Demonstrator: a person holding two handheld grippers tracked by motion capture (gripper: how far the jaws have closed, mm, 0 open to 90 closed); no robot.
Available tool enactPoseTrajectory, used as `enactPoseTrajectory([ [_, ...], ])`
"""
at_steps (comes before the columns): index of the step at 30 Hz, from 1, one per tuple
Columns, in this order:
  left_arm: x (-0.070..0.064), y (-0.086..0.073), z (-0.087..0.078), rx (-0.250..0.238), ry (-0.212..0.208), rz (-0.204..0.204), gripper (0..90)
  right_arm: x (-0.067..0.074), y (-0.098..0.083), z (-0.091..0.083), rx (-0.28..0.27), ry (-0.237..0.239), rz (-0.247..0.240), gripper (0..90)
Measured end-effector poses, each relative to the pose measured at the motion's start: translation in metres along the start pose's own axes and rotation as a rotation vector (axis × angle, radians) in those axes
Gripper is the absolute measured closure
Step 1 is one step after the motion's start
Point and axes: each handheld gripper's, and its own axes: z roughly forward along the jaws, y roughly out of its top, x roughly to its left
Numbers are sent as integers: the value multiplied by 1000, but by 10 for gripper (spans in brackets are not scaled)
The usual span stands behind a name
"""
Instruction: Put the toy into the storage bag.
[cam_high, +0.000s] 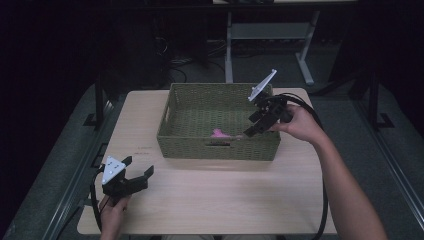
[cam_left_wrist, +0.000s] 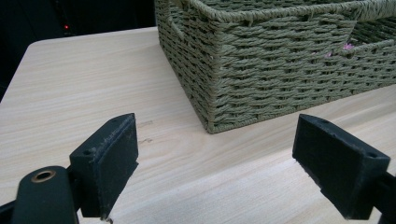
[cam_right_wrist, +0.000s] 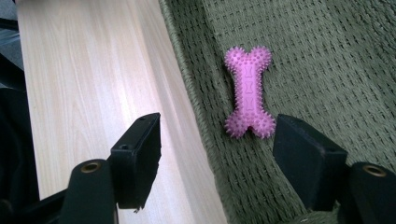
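A pink spiky bone toy (cam_right_wrist: 249, 93) lies on the floor of a green woven basket (cam_high: 187, 145), close to its front wall; from above the toy (cam_high: 219, 133) shows as a small pink patch. My right gripper (cam_high: 255, 125) hangs over the basket's right part, above the toy, open with nothing between its jaws (cam_right_wrist: 217, 154). My left gripper (cam_high: 137, 167) rests near the table's front left corner, open and empty, facing the basket's corner (cam_left_wrist: 212, 100).
The light wooden table (cam_high: 215, 195) has bare room in front of the basket and to its left. Beyond the table's far edge is a dark floor with cables and a grey desk frame (cam_high: 270, 32).
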Motion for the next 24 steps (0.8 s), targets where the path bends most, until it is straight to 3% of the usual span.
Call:
enactPoseTrajectory([
  [24, -1, 0, -1, -3, 2, -1, 138, 35, -38, -7, -55, -20, -25, 294],
])
